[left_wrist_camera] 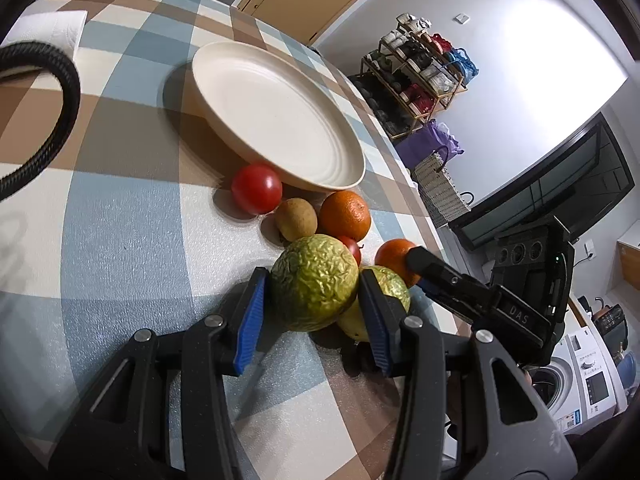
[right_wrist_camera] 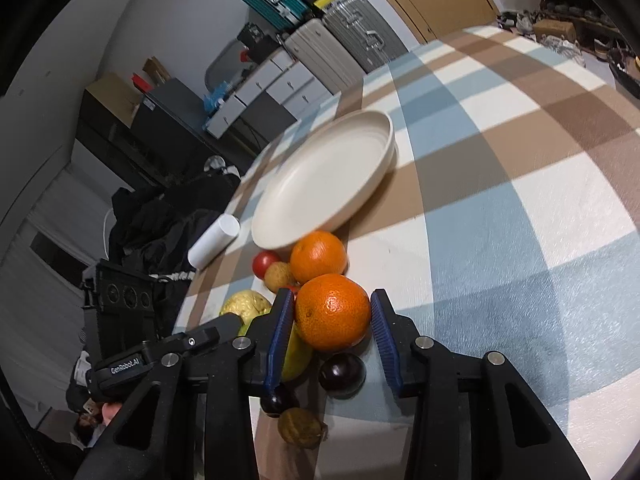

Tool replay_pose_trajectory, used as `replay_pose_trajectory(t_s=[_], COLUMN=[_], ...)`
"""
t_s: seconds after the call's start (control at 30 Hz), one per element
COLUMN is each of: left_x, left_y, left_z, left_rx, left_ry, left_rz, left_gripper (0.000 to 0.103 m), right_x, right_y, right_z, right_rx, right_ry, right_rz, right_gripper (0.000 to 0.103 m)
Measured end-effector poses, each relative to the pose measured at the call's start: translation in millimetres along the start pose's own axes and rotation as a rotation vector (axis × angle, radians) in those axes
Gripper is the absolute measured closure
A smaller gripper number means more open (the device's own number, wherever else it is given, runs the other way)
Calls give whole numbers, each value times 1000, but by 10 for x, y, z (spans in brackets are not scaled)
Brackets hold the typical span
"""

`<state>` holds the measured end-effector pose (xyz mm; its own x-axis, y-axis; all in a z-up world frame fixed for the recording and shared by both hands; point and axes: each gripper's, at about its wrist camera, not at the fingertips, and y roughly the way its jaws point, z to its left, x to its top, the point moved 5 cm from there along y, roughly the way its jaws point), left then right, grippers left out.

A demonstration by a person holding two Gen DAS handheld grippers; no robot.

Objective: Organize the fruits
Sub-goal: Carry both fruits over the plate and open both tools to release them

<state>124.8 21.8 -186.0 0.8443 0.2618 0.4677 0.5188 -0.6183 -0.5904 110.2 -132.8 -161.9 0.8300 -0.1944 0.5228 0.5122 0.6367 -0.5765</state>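
My left gripper is shut on a bumpy green fruit, with a blue pad against each side. My right gripper is shut on an orange. One of its black fingers shows in the left wrist view, against that same orange. Beyond them lie a red tomato, a kiwi and a second orange. These three sit by the rim of an empty cream plate. Two dark plums and a brown wrinkled fruit lie under the right gripper.
A checked cloth covers the table. A black hose and a paper towel lie at far left. A white roll rests at the table's edge. A second green fruit and a yellowish one crowd the left gripper's right finger.
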Motion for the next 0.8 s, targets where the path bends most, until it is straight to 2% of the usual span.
replay_pose_trajectory(t_s=[0.3,0.57,0.8], left_x=[274,907,1578], left_y=[-182,-265,-148], left_z=[-62,-137,-115], left_rx=[-16,-7,7], left_ry=[-1,27,30], left_rz=[-62,-119,-157], left_gripper=[61,61,61], right_x=[248,769,1335], right_y=[-118,-106,178], right_z=[9,144,287], right_rx=[65,113,131], right_ry=[15,-9,-53], right_rz=[-60,-99,-87], right_gripper=[63,63,63])
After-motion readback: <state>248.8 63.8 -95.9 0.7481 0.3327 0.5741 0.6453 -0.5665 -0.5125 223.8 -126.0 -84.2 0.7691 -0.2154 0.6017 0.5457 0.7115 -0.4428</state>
